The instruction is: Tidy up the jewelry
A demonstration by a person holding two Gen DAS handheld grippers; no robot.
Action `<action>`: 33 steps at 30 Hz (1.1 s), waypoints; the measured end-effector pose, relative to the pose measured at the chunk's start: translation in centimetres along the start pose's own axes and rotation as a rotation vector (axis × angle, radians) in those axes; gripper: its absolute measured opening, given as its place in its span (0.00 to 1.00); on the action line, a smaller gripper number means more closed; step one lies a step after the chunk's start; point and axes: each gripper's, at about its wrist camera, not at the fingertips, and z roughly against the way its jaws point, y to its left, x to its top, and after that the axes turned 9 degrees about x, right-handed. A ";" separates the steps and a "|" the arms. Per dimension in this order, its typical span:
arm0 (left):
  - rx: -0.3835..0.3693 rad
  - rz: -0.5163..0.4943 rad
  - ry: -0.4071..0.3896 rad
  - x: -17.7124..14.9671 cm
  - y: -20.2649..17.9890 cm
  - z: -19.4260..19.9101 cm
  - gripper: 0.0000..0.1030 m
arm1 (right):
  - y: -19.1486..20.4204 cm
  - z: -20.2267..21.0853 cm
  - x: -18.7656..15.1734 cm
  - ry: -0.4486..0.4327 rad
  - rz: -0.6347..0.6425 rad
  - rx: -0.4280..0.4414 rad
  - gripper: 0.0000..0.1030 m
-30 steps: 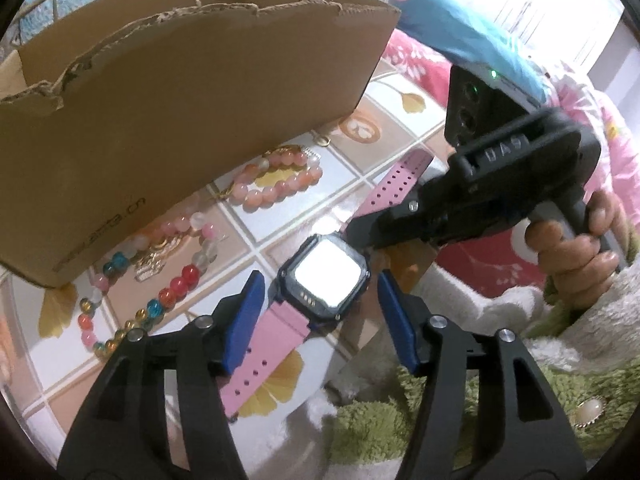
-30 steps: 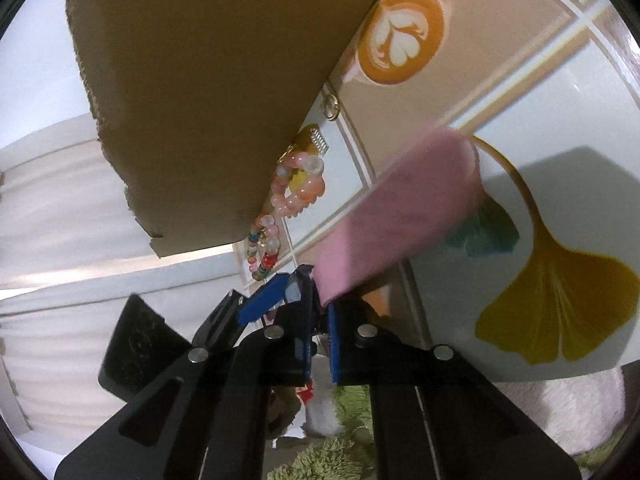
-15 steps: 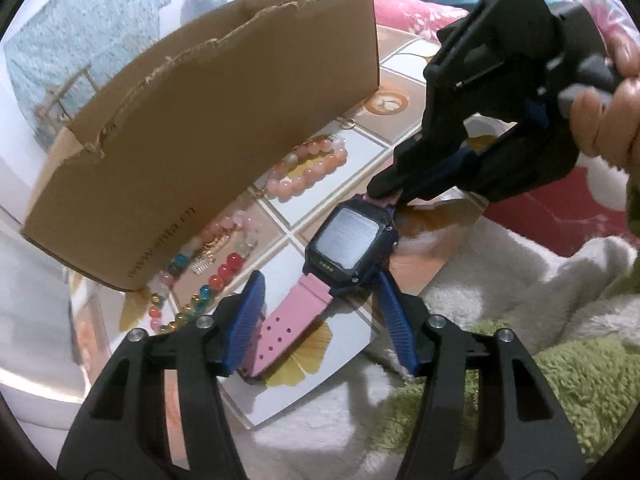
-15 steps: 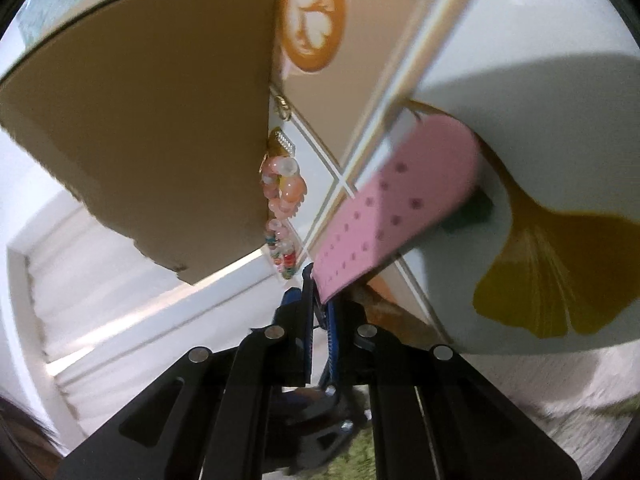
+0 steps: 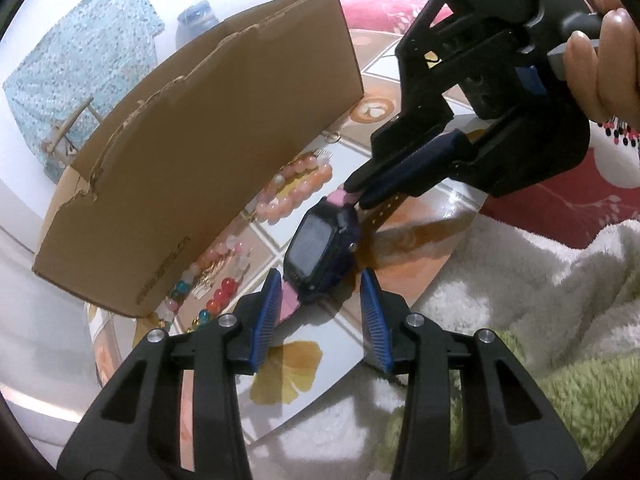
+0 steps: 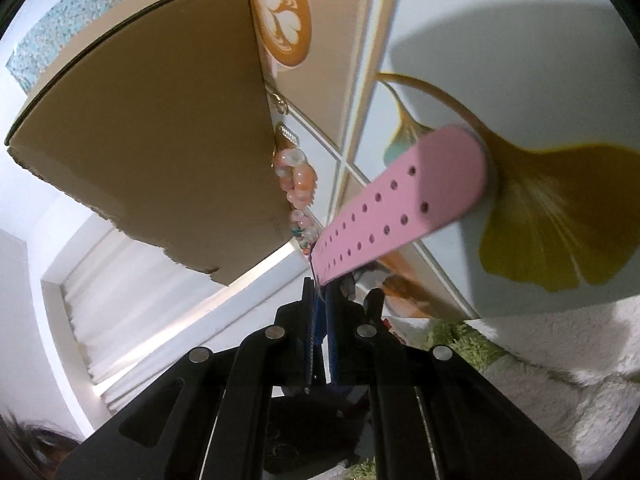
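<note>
My right gripper point(image 5: 354, 196) is clamped on the pink strap point(image 6: 396, 208) of the smartwatch point(image 5: 320, 260), close to the case, so the watch dangles off one thin band. My left gripper point(image 5: 318, 312) is spread wide, the watch case sitting between its blue pads point(image 5: 266, 312) without either one clearly touching. The cardboard box point(image 5: 208, 160) stands just beyond the jaws. My worry is the strap sliding out of the right jaws, since the heavy case pulls on it. It could also swing into the peach bead bracelet point(image 5: 296, 188) lying ahead of the left jaws, or catch the box wall if I lift too low.
</note>
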 end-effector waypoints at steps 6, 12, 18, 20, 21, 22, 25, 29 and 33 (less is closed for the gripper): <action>0.033 0.030 -0.006 0.6 0.5 -0.7 0.27 | -0.2 0.1 -0.2 0.000 0.014 0.002 0.06; 0.006 0.015 -0.036 0.8 1.6 0.0 0.15 | 3.4 -1.9 -2.2 0.000 0.291 -0.147 0.14; -0.039 -0.053 -0.068 0.5 1.6 0.5 0.13 | 10.3 -2.7 -7.4 -0.038 0.947 -0.554 0.44; -0.049 -0.087 -0.083 0.3 1.6 0.5 0.13 | 11.6 -3.7 -8.6 -0.028 1.151 -0.707 0.44; -0.053 -0.098 -0.085 0.5 1.6 0.5 0.13 | 11.9 -4.1 -8.9 -0.014 1.221 -0.749 0.44; -0.060 -0.108 -0.088 0.4 1.7 0.4 0.13 | 12.1 -4.6 -9.2 -0.006 1.275 -0.776 0.44; -0.070 -0.142 -0.099 0.5 1.6 0.5 0.13 | 12.5 -6.8 -9.9 0.046 1.496 -0.904 0.44; -0.089 -0.179 -0.109 0.3 1.7 0.6 0.13 | 11.9 -10.1 -11.7 0.199 1.742 -1.023 0.44; -0.114 -0.228 -0.121 -0.2 1.6 1.1 0.13 | 10.4 -12.8 -12.4 0.335 1.908 -1.120 0.44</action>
